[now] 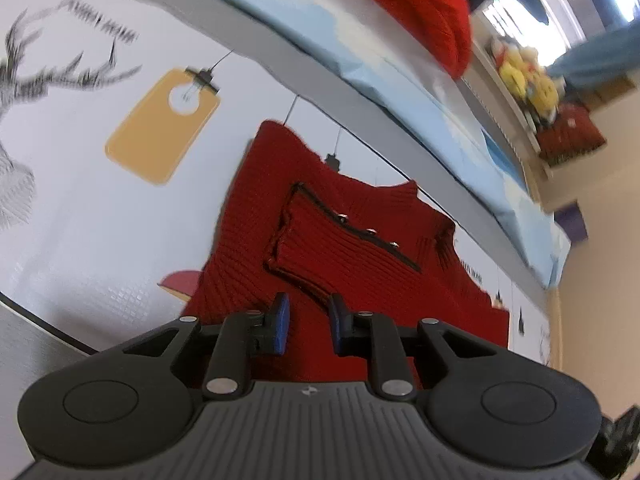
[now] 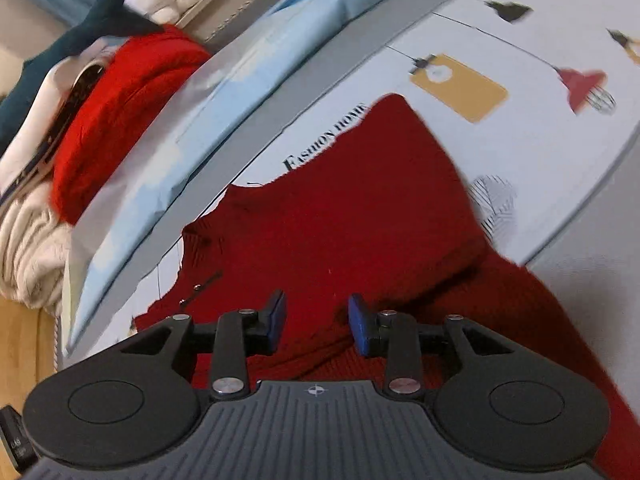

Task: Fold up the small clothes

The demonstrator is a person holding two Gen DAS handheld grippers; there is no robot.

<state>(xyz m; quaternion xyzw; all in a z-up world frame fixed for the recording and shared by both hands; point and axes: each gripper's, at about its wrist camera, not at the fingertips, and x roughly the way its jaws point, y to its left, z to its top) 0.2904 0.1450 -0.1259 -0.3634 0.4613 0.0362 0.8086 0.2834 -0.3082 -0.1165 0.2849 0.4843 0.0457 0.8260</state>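
**Red knit top spread flat, both tongs hovering free over it**

Left wrist view: the left tongs (image 1: 307,322) sit at the lower centre of the frame, blue pads parted with a narrow gap and nothing between them, so they are released. Just beyond them one red knit top (image 1: 320,220) lies on the printed surface (image 1: 80,220), filling the middle of the frame, its collar towards the right. One dark-edged flap runs across its front, carrying three small metal snaps. In the upper part of the frame a second red knit piece (image 1: 420,4) rests on a pale blue sheet (image 1: 400,72), well apart from the first.

Right wrist view: the right tongs (image 2: 316,320) are at the lower centre, pads standing wider apart and empty over the red cloth (image 2: 360,220). Here the top looks to have one part already laid over itself, with a thick fold edge running to the lower right. At the left edge lies a heap of clothes: one red knit (image 2: 120,108) and one cream knit (image 2: 32,240), with other pieces too blurred to count.

My reading is that the fold is partly made and the tongs are between grasps. The next move likely calls for lowering onto an edge of the top, pinching one layer cleanly and carrying it across without dragging the rest.
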